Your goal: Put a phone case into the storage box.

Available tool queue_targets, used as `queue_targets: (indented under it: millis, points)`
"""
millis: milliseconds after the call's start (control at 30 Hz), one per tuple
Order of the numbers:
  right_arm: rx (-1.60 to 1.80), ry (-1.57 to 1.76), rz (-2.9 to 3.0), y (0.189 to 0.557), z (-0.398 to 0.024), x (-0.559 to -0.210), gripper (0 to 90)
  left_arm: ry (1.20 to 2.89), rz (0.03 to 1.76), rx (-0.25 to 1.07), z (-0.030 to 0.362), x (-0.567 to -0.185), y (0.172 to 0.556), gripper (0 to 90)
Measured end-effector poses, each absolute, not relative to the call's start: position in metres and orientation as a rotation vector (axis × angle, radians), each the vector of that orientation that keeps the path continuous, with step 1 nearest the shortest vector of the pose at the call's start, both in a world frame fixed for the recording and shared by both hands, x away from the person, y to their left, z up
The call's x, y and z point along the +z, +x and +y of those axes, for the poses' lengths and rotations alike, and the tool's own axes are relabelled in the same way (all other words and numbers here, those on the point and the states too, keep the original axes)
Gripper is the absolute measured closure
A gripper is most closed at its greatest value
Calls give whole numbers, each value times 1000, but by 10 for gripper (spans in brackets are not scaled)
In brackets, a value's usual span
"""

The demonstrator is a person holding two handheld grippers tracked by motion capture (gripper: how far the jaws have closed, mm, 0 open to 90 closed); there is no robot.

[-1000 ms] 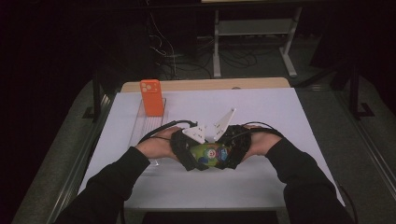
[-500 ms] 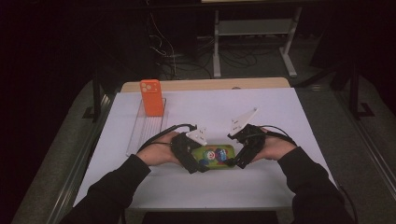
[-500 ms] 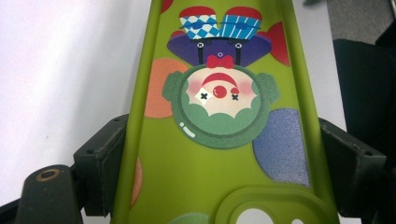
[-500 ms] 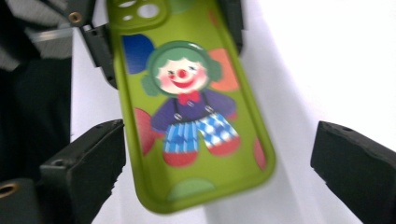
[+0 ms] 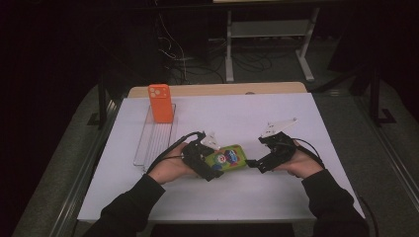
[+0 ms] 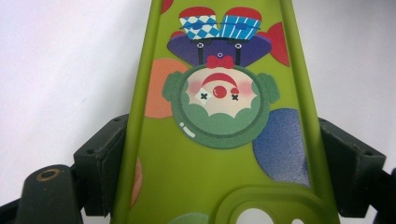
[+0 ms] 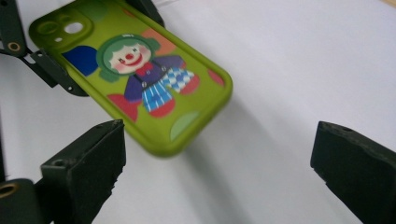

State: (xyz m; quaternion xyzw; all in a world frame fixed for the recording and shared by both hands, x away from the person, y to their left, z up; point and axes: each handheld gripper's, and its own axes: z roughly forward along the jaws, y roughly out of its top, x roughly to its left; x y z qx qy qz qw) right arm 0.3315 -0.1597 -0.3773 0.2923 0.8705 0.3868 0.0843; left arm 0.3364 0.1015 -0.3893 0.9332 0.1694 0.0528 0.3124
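I start with the white table [image 5: 276, 118], which carries everything here. Along its left side lies a clear ridged tray [image 5: 154, 140], and an orange phone [image 5: 161, 102] stands propped at the tray's far end, well apart from both hands.

Near the front middle of the table is the green clown phone case [image 5: 228, 157]. My left gripper [image 5: 213, 167] has it clamped across its two long edges at the camera-cutout end; in the left gripper view the black jaws press on either side of the case, so its long axis runs straight out along the gripper, away from my left hand. From above, that axis points toward my right hand, rising slightly to the right.

My right gripper [image 7: 217, 163] is released, its jaws spread wide with nothing between them. In the right gripper view the free end of the case sits just ahead and to the left of the gap, close to the left jaw but apart from it, and it casts a shadow on the table below.

I judge the left holds the case alone, and the right would need to shift leftward to take that free end.
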Motion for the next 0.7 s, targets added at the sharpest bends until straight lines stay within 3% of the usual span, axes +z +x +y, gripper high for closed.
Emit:
queue_targets:
  millis: [367, 700]
  points:
    - [1181, 1135, 2453, 322, -168, -396, 19, 2437, 577, 201, 101, -396, 335, 152]
    - [1233, 1260, 2350, 311, -166, -414, 16, 2425, 600, 159, 106, -398, 336, 152]
